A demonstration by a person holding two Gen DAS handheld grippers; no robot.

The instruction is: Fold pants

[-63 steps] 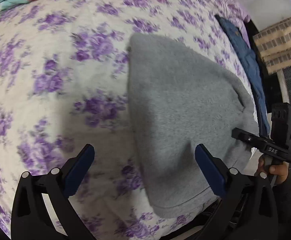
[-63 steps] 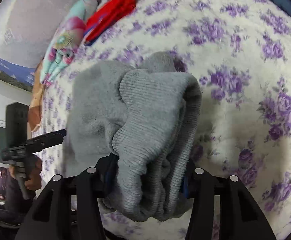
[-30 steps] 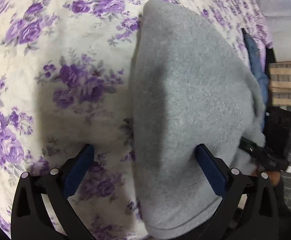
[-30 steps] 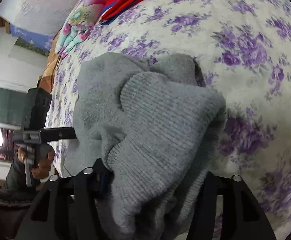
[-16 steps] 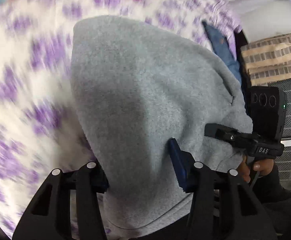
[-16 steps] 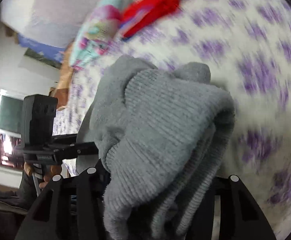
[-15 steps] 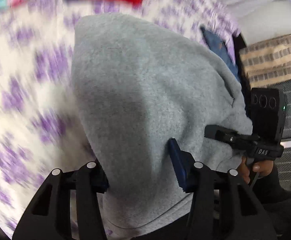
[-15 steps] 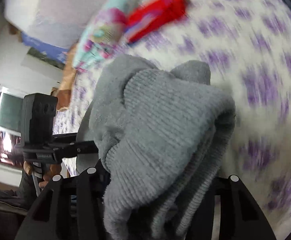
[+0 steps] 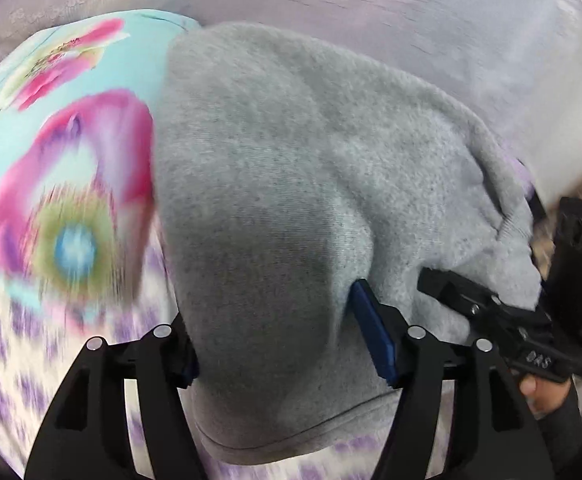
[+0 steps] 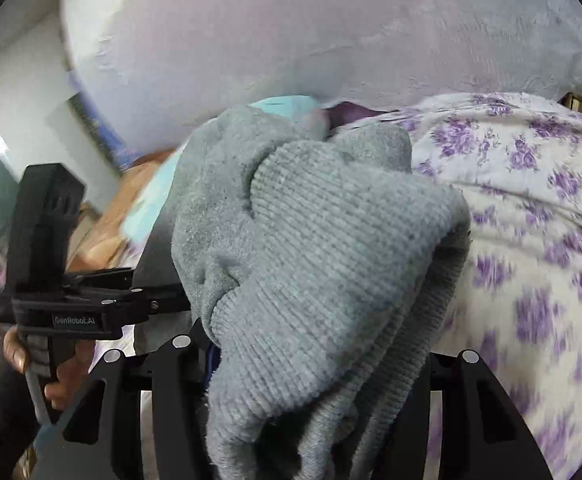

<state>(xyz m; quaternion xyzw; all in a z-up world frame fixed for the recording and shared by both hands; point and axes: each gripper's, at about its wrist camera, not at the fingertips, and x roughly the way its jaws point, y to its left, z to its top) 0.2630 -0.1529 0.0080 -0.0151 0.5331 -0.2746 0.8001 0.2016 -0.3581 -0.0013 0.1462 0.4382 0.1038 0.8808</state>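
Observation:
The folded grey fleece pants (image 9: 291, 184) fill the left wrist view, held up off the bed. My left gripper (image 9: 279, 336) is shut on their near fold, its blue pads pressed into the cloth. In the right wrist view my right gripper (image 10: 311, 364) is shut on the ribbed waistband end of the pants (image 10: 331, 248), which bulges over the jaws and hides the fingertips. Each gripper shows in the other's view: the right one (image 9: 539, 336) beside the pants, the left one (image 10: 71, 304) at the left.
A turquoise pillow with pink flowers (image 9: 59, 152) lies just left of the pants. The purple-flowered bedsheet (image 10: 551, 240) stretches to the right. A pale wall (image 10: 331, 32) stands behind the bed.
My left gripper has closed on the pants. Both grippers have lifted the bundle and carried it toward the head of the bed, so the flowered pillow is now close.

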